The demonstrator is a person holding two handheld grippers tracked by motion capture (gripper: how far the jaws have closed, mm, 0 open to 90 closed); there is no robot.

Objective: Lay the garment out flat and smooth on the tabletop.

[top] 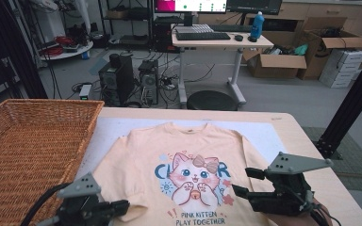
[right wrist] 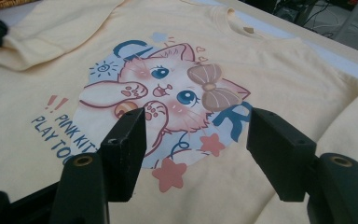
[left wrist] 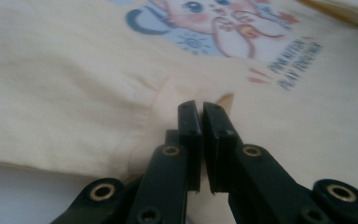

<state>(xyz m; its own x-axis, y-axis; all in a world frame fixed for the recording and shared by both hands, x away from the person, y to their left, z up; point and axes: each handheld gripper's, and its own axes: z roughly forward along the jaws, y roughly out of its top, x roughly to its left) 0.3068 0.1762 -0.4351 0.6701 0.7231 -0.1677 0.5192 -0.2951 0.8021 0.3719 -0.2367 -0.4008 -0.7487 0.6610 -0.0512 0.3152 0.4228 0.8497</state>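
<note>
Jaws of the left gripper (left wrist: pixel 200 109) seemingly pinch the shirt (left wrist: pixel 74 93) cuff; right gripper (right wrist: pixel 196 135) gapes above its print.

The left gripper (top: pixel 122 207) is held low, its jaws pinched together on a fold of fabric. The right gripper (top: pixel 245 182) is held level, jaws parted.
</note>
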